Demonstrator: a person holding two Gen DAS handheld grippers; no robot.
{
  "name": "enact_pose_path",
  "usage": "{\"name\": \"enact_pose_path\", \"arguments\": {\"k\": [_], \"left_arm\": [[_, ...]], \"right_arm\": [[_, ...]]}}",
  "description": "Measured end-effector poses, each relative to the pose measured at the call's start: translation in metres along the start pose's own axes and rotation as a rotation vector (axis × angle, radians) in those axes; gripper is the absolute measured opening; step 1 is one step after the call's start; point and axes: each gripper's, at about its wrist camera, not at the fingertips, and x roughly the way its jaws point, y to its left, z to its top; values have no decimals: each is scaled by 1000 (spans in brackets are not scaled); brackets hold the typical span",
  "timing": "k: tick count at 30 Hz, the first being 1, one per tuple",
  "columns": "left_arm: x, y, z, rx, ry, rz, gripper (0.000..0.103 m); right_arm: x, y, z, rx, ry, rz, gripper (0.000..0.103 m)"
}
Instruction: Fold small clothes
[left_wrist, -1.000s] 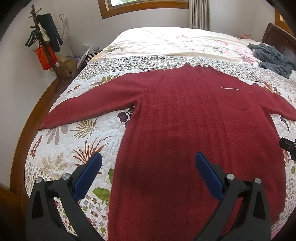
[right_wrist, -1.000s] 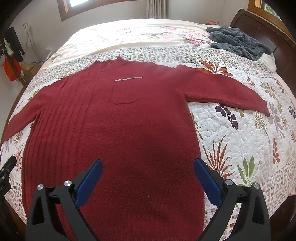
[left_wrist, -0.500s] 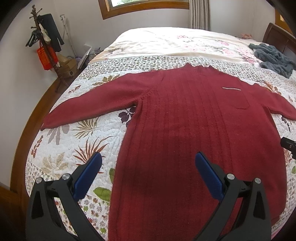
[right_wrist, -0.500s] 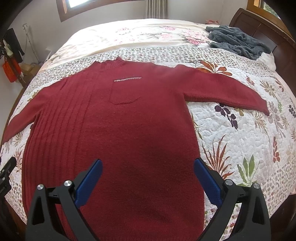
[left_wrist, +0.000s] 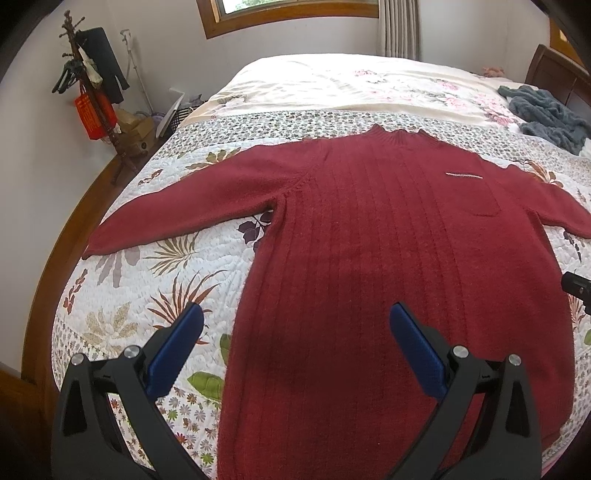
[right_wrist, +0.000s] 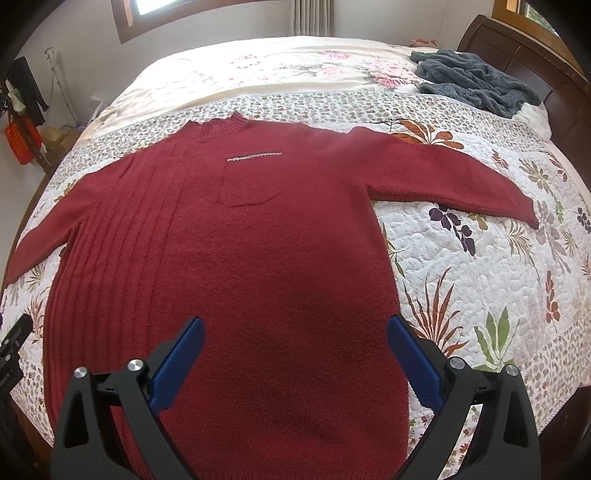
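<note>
Left gripper (left_wrist: 295, 332) hanging over the sweater's bottom with fingers (left_wrist: 173, 350) spread wide and empty, right gripper (right_wrist: 295, 343) doing the same, red sweater (right_wrist: 258, 240) lying flat on the flowery bed (right_wrist: 480, 258), sleeves reaching out sideways, gray blanket (right_wrist: 476, 83) sitting far back

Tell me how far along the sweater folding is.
Done: the dark red knit sweater lies spread flat on the floral quilted bedspread, both sleeves out. In hand: nothing; the left hand-held gripper and right hand-held gripper are both open above its lower part. Left: every fold.
</note>
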Motion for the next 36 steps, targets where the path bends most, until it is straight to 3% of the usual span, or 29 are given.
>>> {"name": "enact_pose_path", "arguments": {"k": [14, 19, 23, 29, 33, 36], "left_arm": [[0, -5, 0, -2, -5, -19, 100], [7, -10, 3, -12, 16, -43, 100], [14, -27, 21, 8, 2, -64, 100], [29, -75, 73, 30, -31, -122, 100], [40, -114, 108, 32, -49, -176, 100], [52, -146, 130, 46, -66, -178, 100]], "right_arm": [[1, -3, 1, 7, -2, 8, 99], [9, -24, 10, 35, 8, 75, 99], [26, -84, 35, 150, 49, 73, 99], [55, -233, 91, 402, 96, 7, 99], [75, -318, 114, 523, 123, -128, 99], [97, -370, 125, 563, 157, -154, 99]]}}
